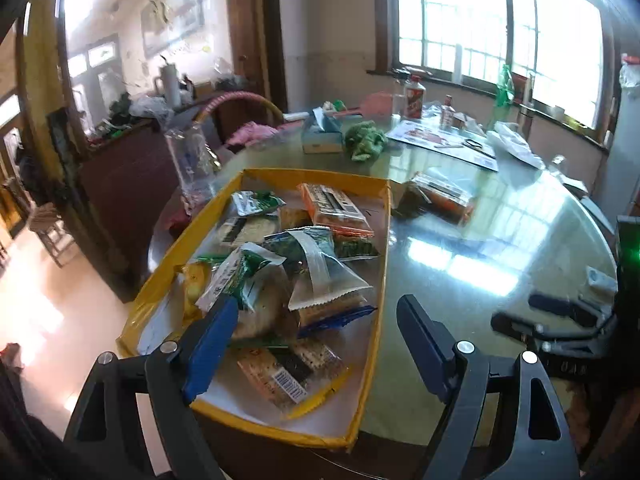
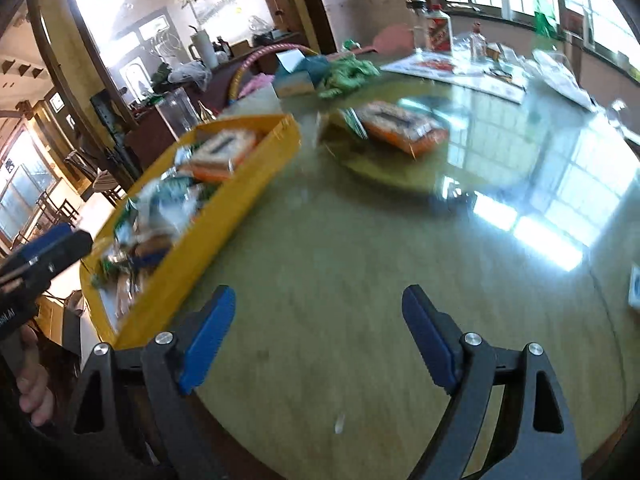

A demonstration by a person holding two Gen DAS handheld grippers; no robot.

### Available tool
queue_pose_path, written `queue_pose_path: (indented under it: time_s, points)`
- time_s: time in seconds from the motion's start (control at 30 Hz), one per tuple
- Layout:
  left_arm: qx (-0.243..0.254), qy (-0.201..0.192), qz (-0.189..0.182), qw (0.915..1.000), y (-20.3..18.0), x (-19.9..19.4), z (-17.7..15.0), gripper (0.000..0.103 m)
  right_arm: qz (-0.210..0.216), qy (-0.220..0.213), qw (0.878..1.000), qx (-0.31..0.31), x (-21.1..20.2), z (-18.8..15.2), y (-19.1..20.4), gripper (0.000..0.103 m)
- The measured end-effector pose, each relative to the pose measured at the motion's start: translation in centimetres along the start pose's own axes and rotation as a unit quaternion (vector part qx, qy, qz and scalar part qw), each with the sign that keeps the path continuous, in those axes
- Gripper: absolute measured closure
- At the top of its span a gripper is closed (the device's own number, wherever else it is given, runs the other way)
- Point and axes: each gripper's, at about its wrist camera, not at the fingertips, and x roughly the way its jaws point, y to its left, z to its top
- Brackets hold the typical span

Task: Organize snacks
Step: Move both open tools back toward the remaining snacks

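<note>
Right hand-held gripper, spread apart and empty, is faced toward the last loose snack.
An orange plastic-wrapped cracker packet is seen lying flat on the glossy green worktop, ahead and slightly right, long axis running left-near to right-far, just beside the yellow cardboard tray of snacks. The left hand-held gripper, also spread empty, is held over the tray; the right one is judged better placed.

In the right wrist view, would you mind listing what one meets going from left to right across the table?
Left gripper → yellow tray of snacks → orange snack packet lying on the table → small white item at the right edge.
</note>
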Motion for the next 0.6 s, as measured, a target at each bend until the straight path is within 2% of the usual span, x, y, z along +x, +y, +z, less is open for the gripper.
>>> queue_pose_path:
  time_s: [0.1, 0.2, 0.4, 0.6]
  points:
    - [-0.006, 0.002, -0.009, 0.9999, -0.4, -0.4, -0.3, 0.021, 0.016, 0.006, 1.000, 0.005, 0.1, -1.2, 0.0, 0.017]
    - [0.017, 0.008, 0.007, 0.9998, -1.5, -0.3, -0.4, 0.021, 0.026, -0.002, 1.000, 0.001, -0.4, -1.4, 0.4, 0.017]
    - [0.020, 0.018, 0.011, 0.9996, -1.9, -0.1, -0.3, 0.021, 0.046, -0.017, 0.999, -0.013, -1.4, -1.0, 1.5, 0.017]
    - [0.005, 0.020, -0.041, 0.9989, -2.2, -0.1, -0.2, 0.021, 0.066, -0.017, 0.997, -0.021, -1.5, 1.8, -0.2, 0.018]
